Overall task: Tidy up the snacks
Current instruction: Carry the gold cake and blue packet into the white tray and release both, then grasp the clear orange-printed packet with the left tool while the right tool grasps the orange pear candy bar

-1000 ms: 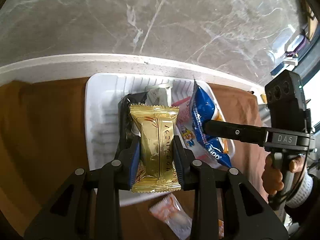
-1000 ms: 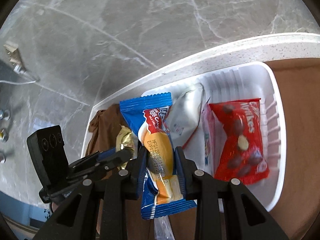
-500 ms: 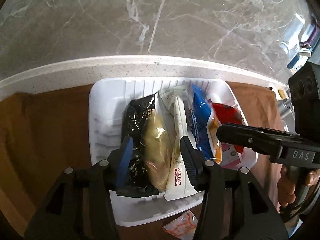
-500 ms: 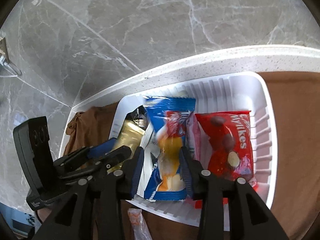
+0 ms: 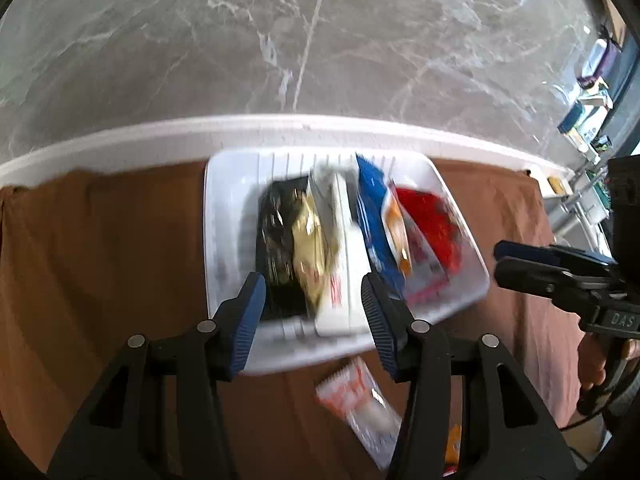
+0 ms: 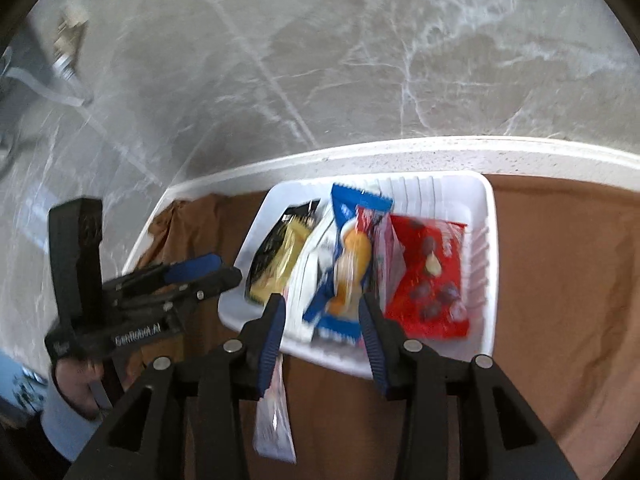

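Observation:
A white tray (image 5: 224, 216) on the brown cloth holds several snack packets: a black one (image 5: 276, 236), a gold one (image 5: 310, 248), a white one (image 5: 344, 264), a blue one (image 5: 378, 220) and a red one (image 5: 434, 220). The tray (image 6: 486, 264) also shows in the right wrist view, with the gold packet (image 6: 280, 260), blue packet (image 6: 348, 252) and red packet (image 6: 432, 276). My left gripper (image 5: 314, 316) is open and empty just in front of the tray. My right gripper (image 6: 322, 326) is open and empty at the tray's near rim.
A white and orange packet (image 5: 356, 400) lies on the cloth in front of the tray; it shows as a pale packet (image 6: 274, 412) in the right wrist view. A white counter edge (image 5: 120, 140) and a marble wall stand behind the tray.
Both grippers opened, dropped the gold and blue packets into the tray, and pulled back toward me. The frames now are blurred by motion.

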`<control>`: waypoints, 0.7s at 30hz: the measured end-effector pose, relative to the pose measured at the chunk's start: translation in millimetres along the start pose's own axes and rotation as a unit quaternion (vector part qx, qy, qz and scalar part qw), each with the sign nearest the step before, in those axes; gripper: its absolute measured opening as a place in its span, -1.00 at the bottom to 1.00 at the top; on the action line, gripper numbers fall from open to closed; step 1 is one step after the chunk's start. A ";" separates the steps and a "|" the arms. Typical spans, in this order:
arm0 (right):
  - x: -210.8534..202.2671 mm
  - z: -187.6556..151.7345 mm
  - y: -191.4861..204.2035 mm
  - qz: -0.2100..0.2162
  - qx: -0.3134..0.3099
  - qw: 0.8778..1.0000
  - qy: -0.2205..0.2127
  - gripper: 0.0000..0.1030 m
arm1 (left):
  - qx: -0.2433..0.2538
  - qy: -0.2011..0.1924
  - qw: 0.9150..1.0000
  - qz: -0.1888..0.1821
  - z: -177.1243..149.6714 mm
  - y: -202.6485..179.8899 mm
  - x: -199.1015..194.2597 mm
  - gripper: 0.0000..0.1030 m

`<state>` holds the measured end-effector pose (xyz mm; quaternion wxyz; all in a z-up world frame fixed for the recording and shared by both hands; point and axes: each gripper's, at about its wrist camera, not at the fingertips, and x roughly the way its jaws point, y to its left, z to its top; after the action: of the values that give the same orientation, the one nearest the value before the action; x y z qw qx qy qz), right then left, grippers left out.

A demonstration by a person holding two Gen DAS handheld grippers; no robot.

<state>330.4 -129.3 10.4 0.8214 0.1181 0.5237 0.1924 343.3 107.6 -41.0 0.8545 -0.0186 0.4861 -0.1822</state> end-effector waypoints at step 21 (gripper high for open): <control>-22.7 -180.9 21.0 -0.053 -0.138 0.981 0.123 -0.17 | -0.038 0.095 0.994 -0.030 -111.4 -28.8 15.4 -0.06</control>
<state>153.9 -121.8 -39.4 0.7681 -0.0482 0.5948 0.2322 248.7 91.9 -106.4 0.7975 -0.0482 0.5706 -0.1898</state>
